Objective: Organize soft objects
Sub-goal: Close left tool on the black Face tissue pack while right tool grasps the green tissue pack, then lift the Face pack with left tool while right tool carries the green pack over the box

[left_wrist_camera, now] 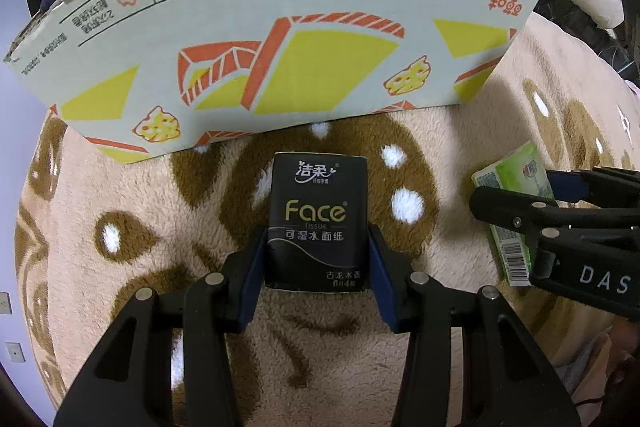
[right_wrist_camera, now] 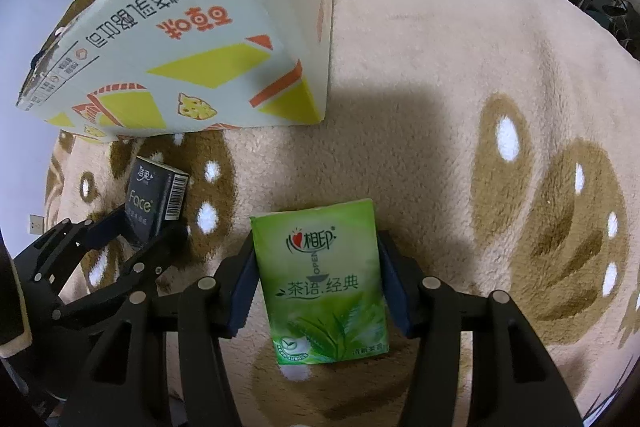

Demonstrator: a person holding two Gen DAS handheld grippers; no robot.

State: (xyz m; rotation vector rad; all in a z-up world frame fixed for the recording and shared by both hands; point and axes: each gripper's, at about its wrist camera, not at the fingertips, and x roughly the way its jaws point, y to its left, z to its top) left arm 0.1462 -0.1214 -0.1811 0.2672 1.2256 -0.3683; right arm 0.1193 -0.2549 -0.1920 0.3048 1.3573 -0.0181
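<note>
Blue pads of our left tool press both sides of the black pack, pinching it near its lower end; our right tool pinches the green pack the same way, pads against its long edges. Both packs sit between the fingers of their tools, over the fleece blanket, and we cannot tell whether they rest on it or have cleared it.

We judge the step in hand to be securing both packs before carrying them to the box just ahead. To do it well, we should squeeze only enough to hold, since soft tissue packs buckle; lift straight, keep the packs level, and keep the two tools apart as they travel. The box wall ahead of the tools is tall, so we must rise well above its torn rim before moving forward.

Our left view shows the black pack's front and the box's broad printed face, with the green pack largely hidden behind the right tool. Our right view shows what that one cannot: the green pack's whole front, the black pack's barcoded side, the box's corner and side wall, and shelves beyond the blanket.
</note>
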